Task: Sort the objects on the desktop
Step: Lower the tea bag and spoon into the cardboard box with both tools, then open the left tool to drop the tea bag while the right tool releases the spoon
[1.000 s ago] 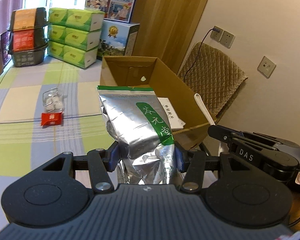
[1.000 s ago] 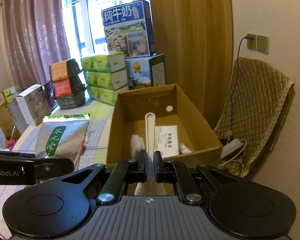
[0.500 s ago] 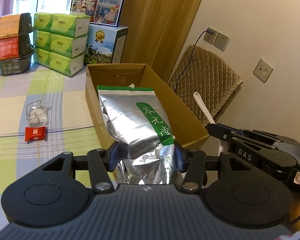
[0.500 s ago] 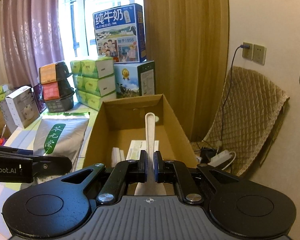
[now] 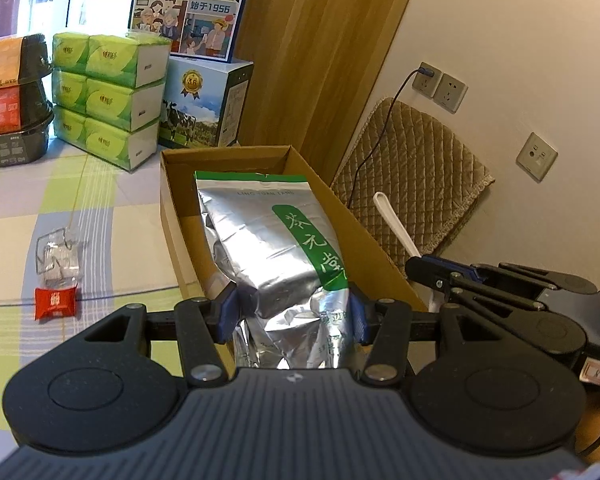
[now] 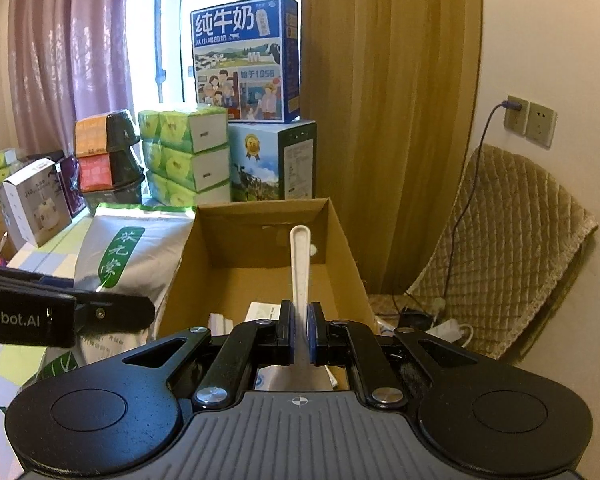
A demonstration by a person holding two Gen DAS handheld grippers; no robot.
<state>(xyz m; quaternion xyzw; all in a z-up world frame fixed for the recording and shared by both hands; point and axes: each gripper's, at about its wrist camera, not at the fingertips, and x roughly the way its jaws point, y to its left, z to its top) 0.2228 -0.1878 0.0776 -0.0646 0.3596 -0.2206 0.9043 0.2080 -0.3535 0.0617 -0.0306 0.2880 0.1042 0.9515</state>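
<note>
Here, above a checked tablecloth (image 5: 4, 216), an open cardboard box (image 5: 168, 204) sits before stacked tissue packs (image 5: 112, 96) and milk cartons (image 6: 246, 60). The left gripper (image 5: 292, 316) stands about half open, its jaws clamped on the crumpled lower end of a silver tea bag (image 5: 260, 236), which rises upright at the box's near left edge. The right gripper (image 6: 299, 332) is almost closed, pinching a white spoon (image 6: 300, 264) upright over the box. On the cloth, left of the box, lie a clear packet (image 5: 58, 256) and a red sachet (image 5: 56, 302).
</note>
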